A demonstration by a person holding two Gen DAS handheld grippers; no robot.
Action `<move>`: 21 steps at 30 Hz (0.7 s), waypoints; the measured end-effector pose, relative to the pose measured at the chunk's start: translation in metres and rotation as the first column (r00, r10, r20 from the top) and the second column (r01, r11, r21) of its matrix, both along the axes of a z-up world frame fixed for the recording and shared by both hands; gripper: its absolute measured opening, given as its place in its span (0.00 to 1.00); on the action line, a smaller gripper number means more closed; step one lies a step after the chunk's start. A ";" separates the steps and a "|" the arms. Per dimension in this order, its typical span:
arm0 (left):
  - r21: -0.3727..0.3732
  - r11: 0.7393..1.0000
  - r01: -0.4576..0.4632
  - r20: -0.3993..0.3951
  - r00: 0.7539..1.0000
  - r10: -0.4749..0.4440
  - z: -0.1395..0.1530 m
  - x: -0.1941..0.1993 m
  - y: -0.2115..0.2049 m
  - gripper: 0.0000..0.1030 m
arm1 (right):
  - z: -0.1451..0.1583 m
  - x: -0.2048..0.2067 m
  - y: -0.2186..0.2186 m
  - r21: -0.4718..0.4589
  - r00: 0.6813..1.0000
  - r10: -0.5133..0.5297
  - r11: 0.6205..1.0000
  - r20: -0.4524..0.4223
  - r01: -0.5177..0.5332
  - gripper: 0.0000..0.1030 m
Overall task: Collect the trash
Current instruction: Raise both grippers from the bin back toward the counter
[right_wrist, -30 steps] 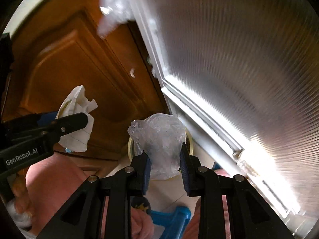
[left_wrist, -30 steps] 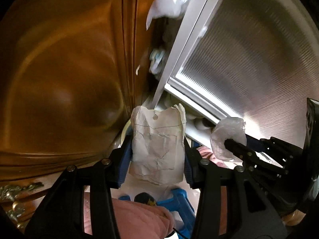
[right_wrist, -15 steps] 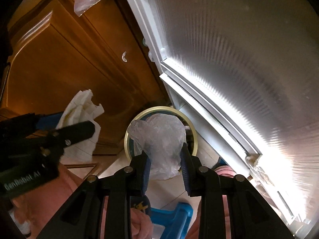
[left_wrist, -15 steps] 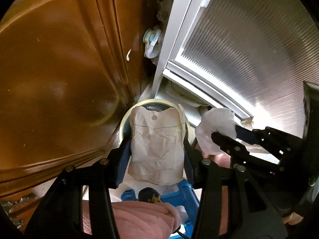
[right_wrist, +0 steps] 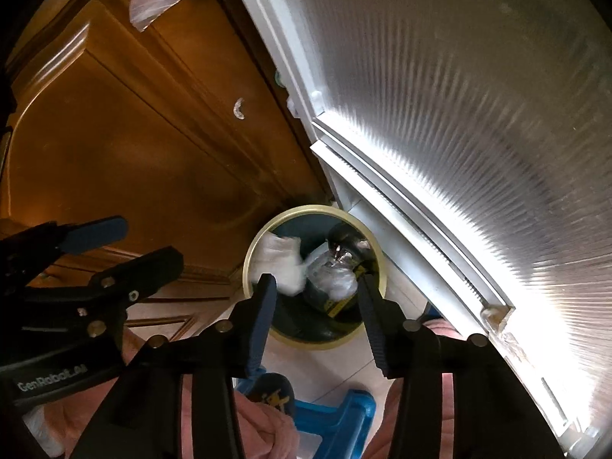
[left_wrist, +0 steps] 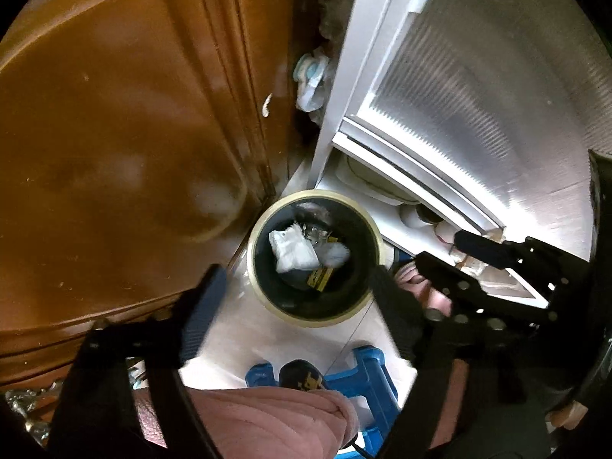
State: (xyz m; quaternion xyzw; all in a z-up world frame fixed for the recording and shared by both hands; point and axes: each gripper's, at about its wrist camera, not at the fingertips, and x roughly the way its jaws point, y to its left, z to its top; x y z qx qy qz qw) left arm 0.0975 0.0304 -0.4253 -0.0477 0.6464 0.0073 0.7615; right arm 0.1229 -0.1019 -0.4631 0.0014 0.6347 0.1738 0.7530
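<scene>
Wooden cabinet left, frosted door right, bin between.

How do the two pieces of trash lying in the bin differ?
In the bin, the crumpled paper looks opaque white and folded, while the plastic wrap looks translucent and glossy. In the right wrist view the paper lies toward the wooden cabinet, the wrap nearer the glass door. Both rest loose inside, below open tongs.

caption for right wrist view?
Open right gripper above round cream-rimmed dark trash bin holding white crumpled paper and clear plastic wrap.
</scene>
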 end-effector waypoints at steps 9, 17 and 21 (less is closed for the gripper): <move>-0.015 1.000 0.013 0.016 1.000 -0.013 0.008 -0.002 -0.001 0.83 | 0.004 -0.005 -0.008 0.013 1.000 -0.026 1.000 -0.004 0.026 0.52; -0.021 0.999 0.042 0.072 0.997 -0.040 0.033 -0.007 -0.010 0.83 | 0.016 -0.015 -0.011 0.026 0.999 -0.038 0.999 0.000 0.037 0.52; -0.032 0.998 0.056 0.101 0.993 -0.052 0.050 -0.011 -0.012 0.83 | 0.024 -0.024 -0.013 0.032 0.999 -0.033 0.999 0.004 0.033 0.52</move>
